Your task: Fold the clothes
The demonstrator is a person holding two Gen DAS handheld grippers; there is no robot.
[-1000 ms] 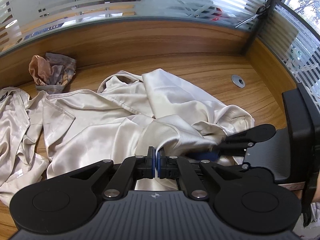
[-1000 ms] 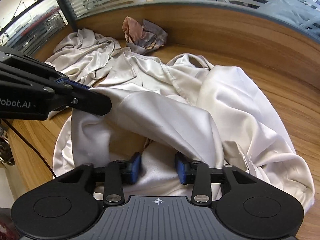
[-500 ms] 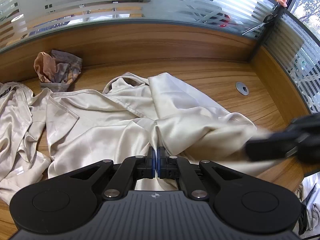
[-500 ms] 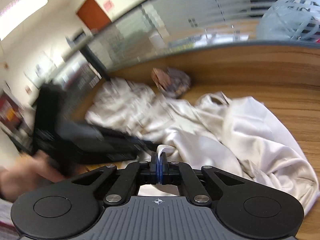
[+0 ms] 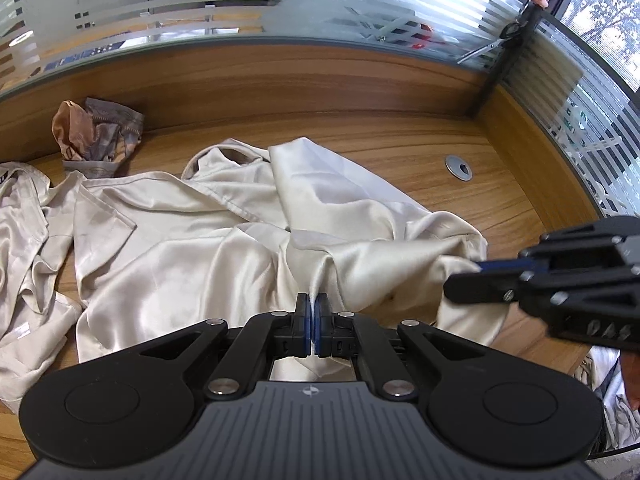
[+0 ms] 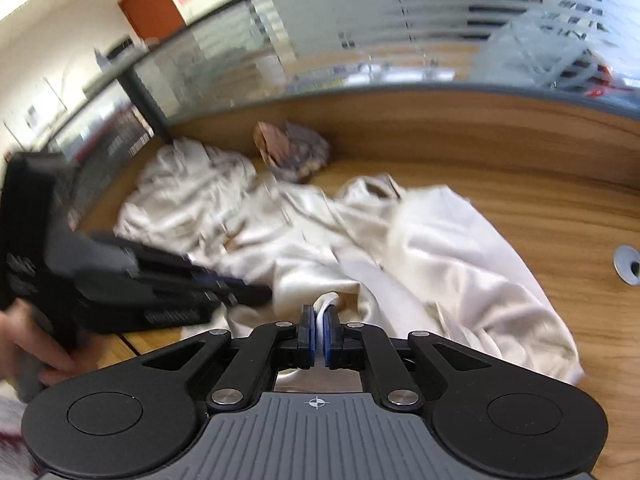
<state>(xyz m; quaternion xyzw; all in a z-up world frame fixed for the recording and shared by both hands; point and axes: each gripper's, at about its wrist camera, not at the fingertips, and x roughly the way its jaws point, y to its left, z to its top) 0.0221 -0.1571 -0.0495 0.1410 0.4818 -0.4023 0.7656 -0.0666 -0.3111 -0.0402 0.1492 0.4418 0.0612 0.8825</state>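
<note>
Left gripper [image 5: 311,312]: my jaws clamped on shirt [image 5: 192,248] fold.
Right gripper [image 6: 319,326]: pinching shirt hem.
Desk [image 5: 400,148]: shirt crumpled.

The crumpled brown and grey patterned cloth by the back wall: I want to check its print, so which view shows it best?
The left wrist view: the crumpled brown and grey patterned cloth is sharp and unobstructed there. In the right wrist view it is motion-blurred.

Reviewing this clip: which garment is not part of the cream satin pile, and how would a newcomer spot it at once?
Start at the wooden desk and follow its back wall to the far left corner. There, beyond the cream satin garment, sits a small crumpled bundle. It alone is patterned in tan and grey; everything beside it is plain cream.
</note>
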